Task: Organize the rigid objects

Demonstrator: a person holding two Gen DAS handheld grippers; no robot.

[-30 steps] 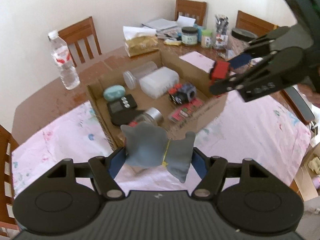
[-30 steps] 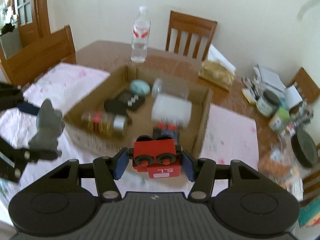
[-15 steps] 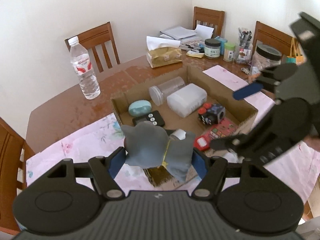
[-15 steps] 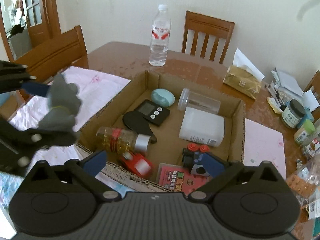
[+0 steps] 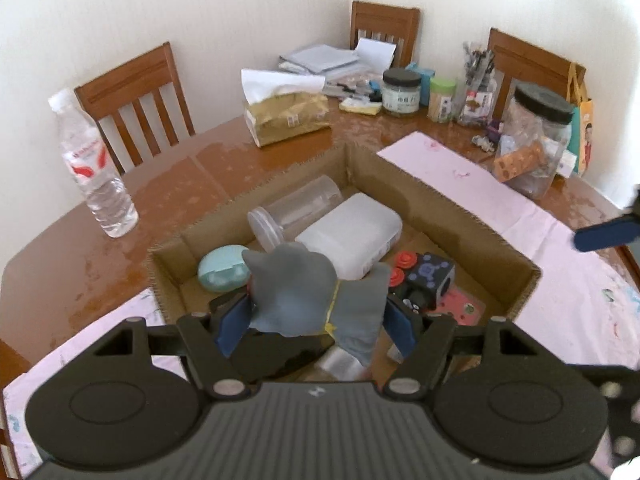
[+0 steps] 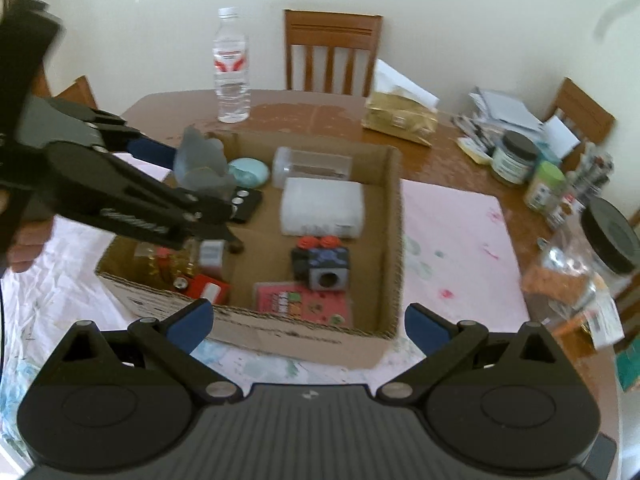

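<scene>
My left gripper (image 5: 316, 320) is shut on a grey toy figure (image 5: 308, 292) and holds it above the near left part of an open cardboard box (image 5: 440, 204). From the right wrist view the same gripper (image 6: 188, 184) and the grey figure (image 6: 200, 164) hang over the box (image 6: 394, 240). My right gripper (image 6: 308, 324) is open and empty, just in front of the box's near wall. A red toy train (image 6: 202, 286) lies inside the box at its near left corner, beside an oil bottle (image 6: 168, 260).
The box also holds a white case (image 6: 322, 208), a clear jar (image 6: 312, 164), a teal case (image 6: 248, 172), a black timer (image 6: 244, 202), a black cube toy (image 6: 324, 266) and a pink card (image 6: 304, 300). A water bottle (image 5: 94, 168), tissue pack (image 5: 286, 114) and jars (image 5: 536, 140) stand around.
My right gripper opened and let the red train fall into the box, then drew back. My left gripper carried the grey figure forward over the box.
</scene>
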